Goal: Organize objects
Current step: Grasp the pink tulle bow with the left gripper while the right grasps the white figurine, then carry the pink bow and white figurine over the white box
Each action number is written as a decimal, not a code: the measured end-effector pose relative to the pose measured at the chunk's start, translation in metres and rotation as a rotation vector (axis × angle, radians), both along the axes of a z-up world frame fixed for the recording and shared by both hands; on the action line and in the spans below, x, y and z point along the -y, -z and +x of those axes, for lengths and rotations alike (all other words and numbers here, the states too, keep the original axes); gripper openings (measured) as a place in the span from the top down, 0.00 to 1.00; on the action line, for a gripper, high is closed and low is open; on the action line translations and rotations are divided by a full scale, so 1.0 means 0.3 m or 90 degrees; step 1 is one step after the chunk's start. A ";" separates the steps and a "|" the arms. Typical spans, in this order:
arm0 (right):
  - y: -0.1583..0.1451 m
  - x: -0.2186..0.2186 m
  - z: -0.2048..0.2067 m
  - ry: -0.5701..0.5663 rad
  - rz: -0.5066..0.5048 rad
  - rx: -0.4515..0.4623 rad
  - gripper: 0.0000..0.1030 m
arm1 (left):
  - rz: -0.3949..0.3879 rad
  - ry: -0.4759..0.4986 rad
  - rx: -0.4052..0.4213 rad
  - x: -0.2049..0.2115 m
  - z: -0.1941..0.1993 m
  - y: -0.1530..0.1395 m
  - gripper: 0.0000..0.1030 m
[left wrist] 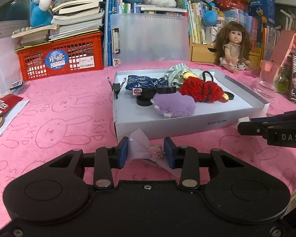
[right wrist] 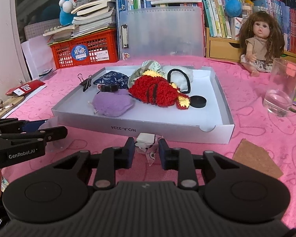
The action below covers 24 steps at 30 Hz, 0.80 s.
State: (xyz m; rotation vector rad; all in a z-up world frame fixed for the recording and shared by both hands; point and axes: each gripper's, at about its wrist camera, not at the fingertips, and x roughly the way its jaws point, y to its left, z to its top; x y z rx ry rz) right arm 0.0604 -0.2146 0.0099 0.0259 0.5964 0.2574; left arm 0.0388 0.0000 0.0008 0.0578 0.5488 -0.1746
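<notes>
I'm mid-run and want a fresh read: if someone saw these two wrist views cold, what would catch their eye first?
Probably the shallow white box mid-table on the pink bunny-print cloth, heaped with a red crocheted toy and a purple plush piece. Then the long-haired doll sitting at the back right by the bookshelves. Nearest, in front of the box, each gripper holds something: the left gripper a pale lilac wrapped trinket, the right gripper a small printed white packet.

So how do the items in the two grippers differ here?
The left gripper holds a pale purple sheer pouch with small pinkish beads at one end; the right gripper holds a white wrapped piece printed with dark cartoon marks. The pouch looks flat and floppy; the wrapped piece is blocky with a twisted tail. Both sit low over the pink cloth, just outside the white box.
</notes>
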 end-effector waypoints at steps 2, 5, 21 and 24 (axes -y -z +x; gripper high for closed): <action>-0.006 0.003 -0.007 -0.003 0.000 0.002 0.71 | -0.001 0.003 0.006 0.003 -0.010 -0.010 0.65; -0.014 0.007 -0.028 -0.001 -0.009 0.008 0.71 | -0.005 0.007 0.016 0.004 -0.028 -0.029 0.65; -0.029 0.098 -0.066 0.036 0.037 0.013 0.71 | -0.027 0.012 0.047 -0.016 -0.088 -0.088 0.65; -0.043 0.114 -0.066 0.042 0.045 0.019 0.71 | -0.041 0.007 0.048 -0.034 -0.074 -0.106 0.65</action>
